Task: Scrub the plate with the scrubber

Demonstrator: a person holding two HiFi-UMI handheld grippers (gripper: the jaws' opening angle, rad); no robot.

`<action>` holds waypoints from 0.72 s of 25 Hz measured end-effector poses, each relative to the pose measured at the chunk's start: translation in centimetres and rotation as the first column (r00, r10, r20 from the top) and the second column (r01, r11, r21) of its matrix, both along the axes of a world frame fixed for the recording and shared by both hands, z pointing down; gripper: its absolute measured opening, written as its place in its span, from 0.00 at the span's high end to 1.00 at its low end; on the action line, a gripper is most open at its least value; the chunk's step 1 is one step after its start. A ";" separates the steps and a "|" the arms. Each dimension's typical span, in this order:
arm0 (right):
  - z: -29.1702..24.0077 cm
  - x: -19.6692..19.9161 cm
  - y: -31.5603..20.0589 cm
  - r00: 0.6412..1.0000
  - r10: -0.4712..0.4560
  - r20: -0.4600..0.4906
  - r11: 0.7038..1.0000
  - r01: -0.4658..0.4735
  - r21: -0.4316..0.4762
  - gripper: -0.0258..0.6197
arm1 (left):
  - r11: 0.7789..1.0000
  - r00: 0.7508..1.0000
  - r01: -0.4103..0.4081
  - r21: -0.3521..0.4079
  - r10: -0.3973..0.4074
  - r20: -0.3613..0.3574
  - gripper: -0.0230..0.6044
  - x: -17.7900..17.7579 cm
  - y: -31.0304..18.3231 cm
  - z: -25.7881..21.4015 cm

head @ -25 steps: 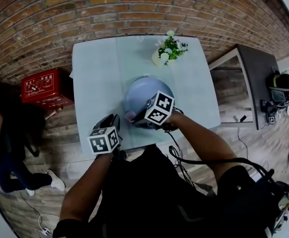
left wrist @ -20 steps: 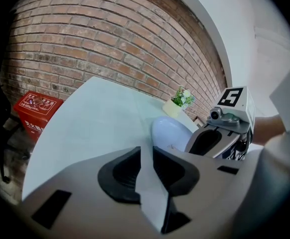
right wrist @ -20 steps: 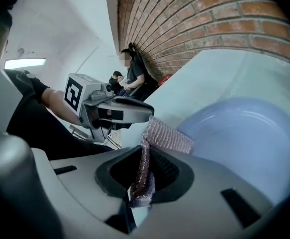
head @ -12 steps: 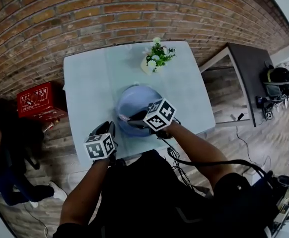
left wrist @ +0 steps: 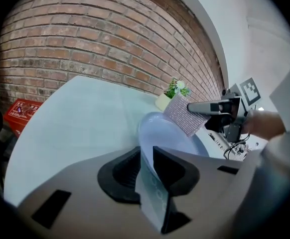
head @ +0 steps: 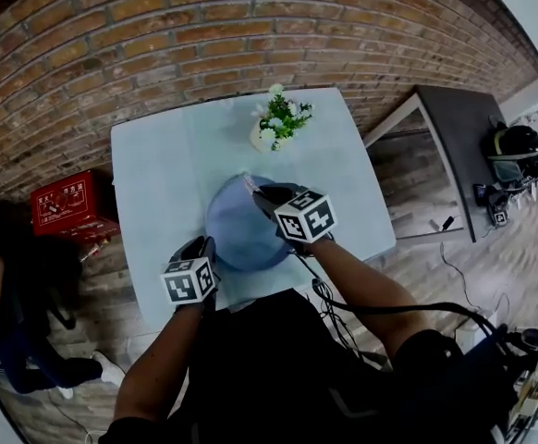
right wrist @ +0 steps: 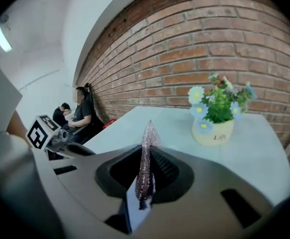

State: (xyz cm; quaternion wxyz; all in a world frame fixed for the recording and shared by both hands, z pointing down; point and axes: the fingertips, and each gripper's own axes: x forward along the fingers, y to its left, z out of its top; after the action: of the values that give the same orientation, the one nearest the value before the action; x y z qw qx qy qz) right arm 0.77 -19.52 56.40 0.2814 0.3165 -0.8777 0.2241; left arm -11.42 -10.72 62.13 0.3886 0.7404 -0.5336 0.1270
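Note:
A pale blue plate (head: 237,229) lies on the light blue table (head: 149,174), and my left gripper (head: 204,246) is shut on its near rim. In the left gripper view the plate (left wrist: 160,131) runs away from the left gripper (left wrist: 147,156), its rim pinched between the jaws. My right gripper (head: 264,195) sits over the plate's far right side, shut on a sparkly pinkish scrubber (head: 249,184). The scrubber (left wrist: 185,116) hangs at the plate's far edge; whether it touches I cannot tell. In the right gripper view the scrubber (right wrist: 147,138) stands edge-on in the right gripper (right wrist: 146,158).
A small pot of flowers (head: 274,123) stands at the table's far side, just beyond the plate. On the floor to the left are a red box (head: 66,206) and a person (head: 10,340). A dark side table (head: 454,155) and a helmet (head: 519,151) are to the right.
My right gripper has swung the scrubber from the plate's near left edge to its far right side and turned to face the flowers. The left gripper keeps its hold on the rim.

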 end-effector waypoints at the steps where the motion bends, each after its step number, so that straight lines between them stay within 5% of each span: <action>1: 0.0 0.3 -0.6 1.000 0.016 -0.003 1.000 -0.016 0.026 0.87 | 1.000 1.000 0.000 -0.006 0.000 0.006 0.82 0.1 0.1 0.2; 6: 0.6 0.8 -2.4 0.998 0.051 -0.038 0.989 -0.045 0.141 0.87 | 0.999 1.000 -0.002 -0.032 0.003 0.022 0.82 0.5 0.5 1.3; 10: 1.9 -0.2 -2.3 0.995 -0.002 -0.096 0.980 0.021 0.197 0.87 | 0.999 1.000 -0.008 -0.039 0.008 0.022 0.82 1.1 0.4 1.4; 18: 6.1 -2.7 -0.9 0.981 -0.097 -0.167 0.982 0.122 0.143 0.86 | 0.999 1.000 -0.011 -0.039 0.012 0.025 0.84 1.3 0.5 1.4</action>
State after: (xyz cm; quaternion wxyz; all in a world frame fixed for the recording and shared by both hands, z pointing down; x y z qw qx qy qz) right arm -1.92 -20.39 62.53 0.3376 0.3050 -0.8831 0.1142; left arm -10.15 -10.25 63.55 0.3952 0.7342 -0.5316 0.1491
